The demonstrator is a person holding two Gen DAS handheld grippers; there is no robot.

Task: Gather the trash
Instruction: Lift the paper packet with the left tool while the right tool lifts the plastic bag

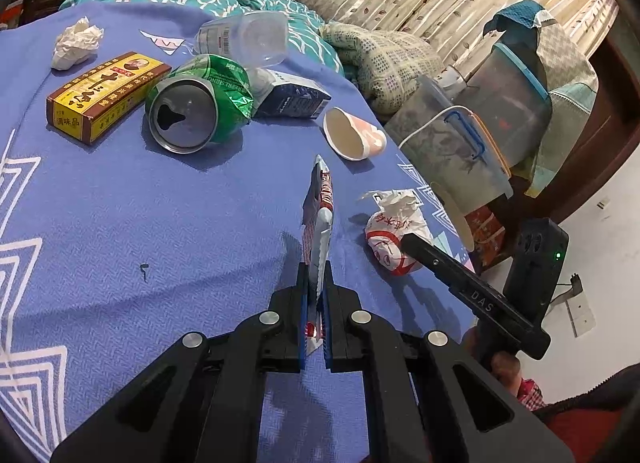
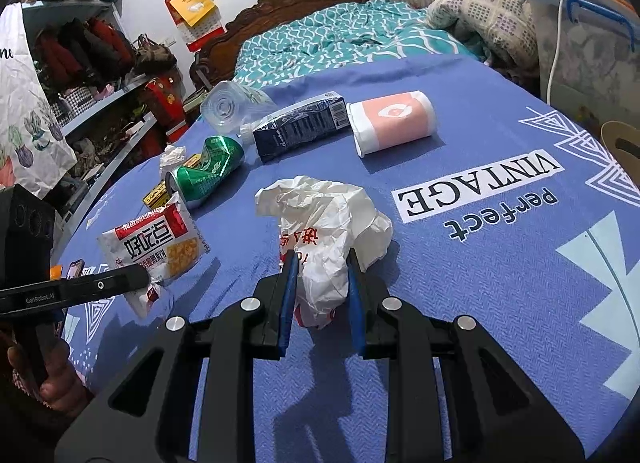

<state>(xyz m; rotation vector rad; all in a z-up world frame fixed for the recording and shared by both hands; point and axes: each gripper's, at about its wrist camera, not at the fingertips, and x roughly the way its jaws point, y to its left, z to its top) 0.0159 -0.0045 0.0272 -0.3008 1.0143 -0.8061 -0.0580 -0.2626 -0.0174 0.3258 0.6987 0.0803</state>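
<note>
Left tongs (image 1: 316,283) pinch a snack packet (image 1: 319,219) on edge between the blue pads, holding it upright over the blue cloth (image 1: 140,223) of the bed. Right tongs (image 2: 322,275) close on a crumpled white bag (image 2: 328,231) with red print; both pads press its sides, and the bag rests on the cloth, just right of the packet. Farther off lies more trash: a crushed green can (image 1: 196,103) at centre, a yellow box (image 1: 104,97) to its left, and a tissue wad (image 1: 76,43) beyond the box. Right of the can lie a dark blue carton (image 2: 298,129) and a pink paper cup (image 2: 394,119), both on their sides, with a clear bottle (image 2: 230,105) behind them. Plastic bins (image 1: 472,131) stand beside the bed at right.
</note>
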